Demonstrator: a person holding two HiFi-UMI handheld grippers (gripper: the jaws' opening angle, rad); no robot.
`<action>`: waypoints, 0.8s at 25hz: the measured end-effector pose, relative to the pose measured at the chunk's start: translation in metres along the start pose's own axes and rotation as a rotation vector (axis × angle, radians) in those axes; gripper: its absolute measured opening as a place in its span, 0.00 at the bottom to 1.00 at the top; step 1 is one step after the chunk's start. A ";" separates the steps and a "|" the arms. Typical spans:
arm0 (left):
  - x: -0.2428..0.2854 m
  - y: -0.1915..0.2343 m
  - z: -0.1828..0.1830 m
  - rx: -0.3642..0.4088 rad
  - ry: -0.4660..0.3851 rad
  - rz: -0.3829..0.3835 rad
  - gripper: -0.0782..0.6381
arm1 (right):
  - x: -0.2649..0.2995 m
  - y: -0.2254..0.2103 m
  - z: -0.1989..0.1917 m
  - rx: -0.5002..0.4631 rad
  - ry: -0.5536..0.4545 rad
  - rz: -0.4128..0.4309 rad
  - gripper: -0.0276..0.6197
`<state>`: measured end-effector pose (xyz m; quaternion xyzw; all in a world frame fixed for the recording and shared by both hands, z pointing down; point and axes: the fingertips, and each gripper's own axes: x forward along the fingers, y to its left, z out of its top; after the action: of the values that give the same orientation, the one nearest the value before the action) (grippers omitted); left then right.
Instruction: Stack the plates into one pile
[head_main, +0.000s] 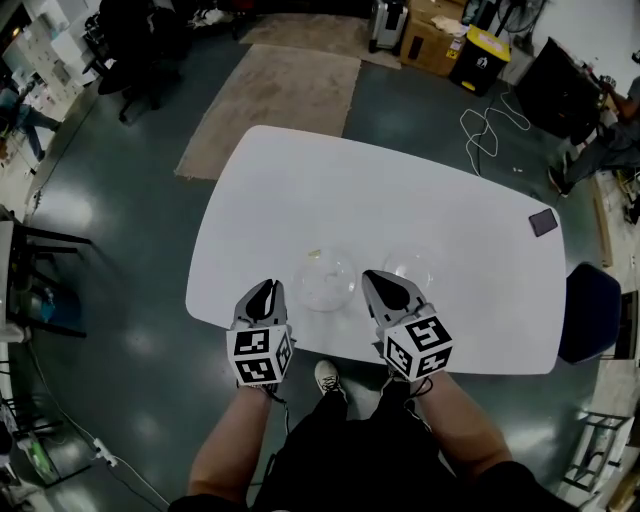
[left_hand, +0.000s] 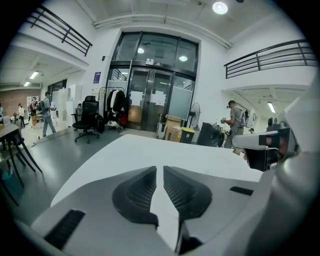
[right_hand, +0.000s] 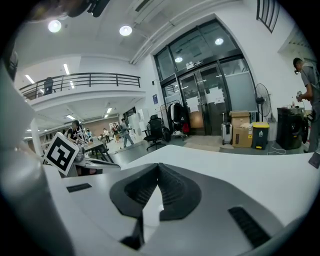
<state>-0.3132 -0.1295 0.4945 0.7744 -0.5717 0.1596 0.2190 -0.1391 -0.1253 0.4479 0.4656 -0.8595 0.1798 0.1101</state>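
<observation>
**Two clear plates side by side, both tongs empty at the near edge**

At the left of the head view, the left gripper (head_main: 265, 288) hangs over the near edge of the white table (head_main: 400, 190), with its marker cube toward the person. In the left gripper view its jaws stand slightly spread, with a narrow slit between the ribbed pads (left_hand: 142, 187). Only bare tabletop shows through the slit, so nothing is being pinched.

Just ahead of it and to the right lies the first clear plate (head_main: 325, 281). It sits flat on the table, roughly between the tips of the two grippers, and neither gripper touches it (it is glassy and hard to pick out against the white top).

The right gripper (head_main: 378, 280) comes next, also over the near edge. In the right gripper view its jaws are pressed together at the tips and hold nothing.

Just beyond and to the right of its tips lies the second clear plate (head_main: 411, 266). It is beside the first one, not on it, so the two are not yet in one pile.

Farther right, near the table's far corner, a small dark square object (head_main: 543, 222) lies well apart from both plates. A dark chair (head_main: 588, 310) stands at the table's right end.
</observation>
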 end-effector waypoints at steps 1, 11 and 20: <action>0.002 0.000 -0.002 -0.001 0.004 -0.001 0.18 | 0.001 -0.001 -0.003 0.003 0.003 0.000 0.07; 0.019 -0.003 -0.019 0.001 0.034 -0.013 0.32 | 0.014 -0.013 -0.030 0.043 0.032 -0.011 0.07; 0.028 -0.003 -0.027 0.008 0.055 -0.022 0.34 | 0.032 -0.021 -0.064 0.072 0.113 -0.025 0.30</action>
<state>-0.3019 -0.1373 0.5310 0.7769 -0.5561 0.1810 0.2332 -0.1372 -0.1339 0.5214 0.4691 -0.8390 0.2350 0.1440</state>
